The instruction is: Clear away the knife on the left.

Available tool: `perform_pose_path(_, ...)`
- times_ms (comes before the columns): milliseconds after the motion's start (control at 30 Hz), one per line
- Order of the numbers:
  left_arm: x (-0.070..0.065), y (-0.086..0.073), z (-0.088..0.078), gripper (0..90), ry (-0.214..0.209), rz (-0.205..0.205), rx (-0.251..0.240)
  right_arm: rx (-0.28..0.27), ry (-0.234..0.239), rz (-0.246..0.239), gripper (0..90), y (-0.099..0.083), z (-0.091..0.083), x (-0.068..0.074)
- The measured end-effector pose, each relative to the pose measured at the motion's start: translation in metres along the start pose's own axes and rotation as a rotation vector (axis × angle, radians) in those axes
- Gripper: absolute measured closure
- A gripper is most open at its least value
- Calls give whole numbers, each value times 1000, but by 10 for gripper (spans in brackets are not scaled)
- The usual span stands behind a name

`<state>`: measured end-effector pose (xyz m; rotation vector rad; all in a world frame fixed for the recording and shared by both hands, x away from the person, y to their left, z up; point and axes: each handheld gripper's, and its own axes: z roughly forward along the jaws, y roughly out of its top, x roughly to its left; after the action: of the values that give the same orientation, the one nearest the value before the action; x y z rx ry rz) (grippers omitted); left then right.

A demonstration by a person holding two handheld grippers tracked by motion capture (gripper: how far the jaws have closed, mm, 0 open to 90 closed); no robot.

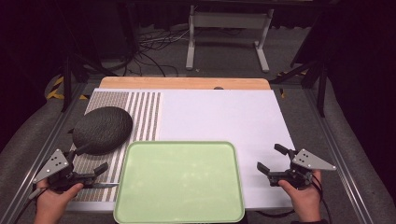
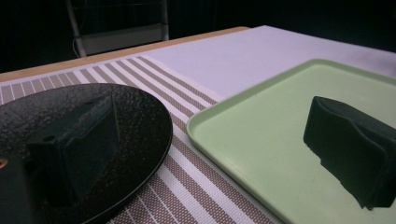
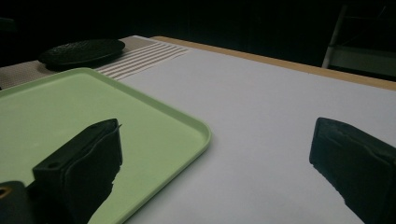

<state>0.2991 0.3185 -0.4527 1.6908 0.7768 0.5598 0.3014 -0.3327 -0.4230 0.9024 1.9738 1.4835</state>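
Left gripper [image 1: 88, 161]: we hold it with fingers [image 2: 348, 149] spread wide, grasping nothing; one finger lies over the black plate [image 1: 102, 129], the other over the near-left corner of the green tray [image 1: 180, 182].
Right gripper [image 1: 273, 159]: fingers [image 3: 86, 163] likewise released and empty; one finger hangs over the tray's right edge, the other over the bare white desk [image 1: 224, 114].
Black plate: dark, textured, resting on the striped mat [image 1: 144, 114], just ahead of the left fingers and close beside the tray's far-left corner; whether it touches the tray we cannot tell.
Green tray: empty, between the two pairs of fingers, on the desk's near edge.
Step in hand (our judgement): the plate appears to be what we reach for, likely to set it on the tray.
Doing it well: we should bring the left fingers level with the plate's rim, one above and one beneath, close firmly, then lift without tilting; the glossy rim could slip.
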Motion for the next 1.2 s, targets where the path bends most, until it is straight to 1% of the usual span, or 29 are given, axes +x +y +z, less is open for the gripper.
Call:
perform_pose_path(167,-2,2,1,48,-4,10,5,-3,2,-2,31,0,-1,0)
perform_pose_path(200,-2,2,2,48,-3,6,5,-2,5,-3,32,1,-1,1)
perform_pose_path(267,-2,1,3,46,-9,-1,21,-3,4,-4,32,1,-1,1)
perform_pose_path(367,-2,1,5,30,-19,-11,58,1,5,-4,31,0,0,1)
perform_pose_path(400,-2,1,5,31,-25,-7,64,4,4,-4,30,0,1,2)
perform_pose_path(467,-3,4,6,31,-40,-21,75,5,4,-7,31,0,1,2)
perform_pose_path(500,-3,5,6,28,-45,-22,84,4,7,-6,31,0,2,3)
perform_pose_path(533,-4,7,6,29,-48,-16,104,4,9,-5,31,0,2,3)
perform_pose_path(567,-4,7,6,30,-48,-16,104,4,9,-5,31,0,2,3)
perform_pose_path(633,-4,11,5,34,-54,-1,142,7,13,2,29,0,3,3)
perform_pose_path(700,-2,14,2,41,-49,33,172,9,17,4,29,0,3,3)
perform_pose_path(733,-2,15,1,41,-54,29,185,8,19,3,29,0,4,3)
perform_pose_path(767,-1,17,1,37,-56,44,203,9,19,8,28,0,4,3)
perform_pose_path(833,0,21,0,17,-43,75,242,9,25,4,28,0,4,3)
perform_pose_path(900,1,25,0,22,-53,100,278,7,30,6,29,0,5,4)
perform_pose_path(933,1,27,0,19,-60,104,288,8,30,7,29,0,5,4)
perform_pose_path(967,1,30,0,21,-63,117,302,8,31,8,30,0,5,4)
perform_pose_path(1067,1,38,-1,41,-85,146,362,14,36,2,29,0,6,5)
perform_pose_path(1100,1,38,-1,48,-85,146,362,14,36,2,29,0,6,5)
perform_pose_path(1200,3,45,-2,46,-90,176,423,20,42,2,29,0,7,5)
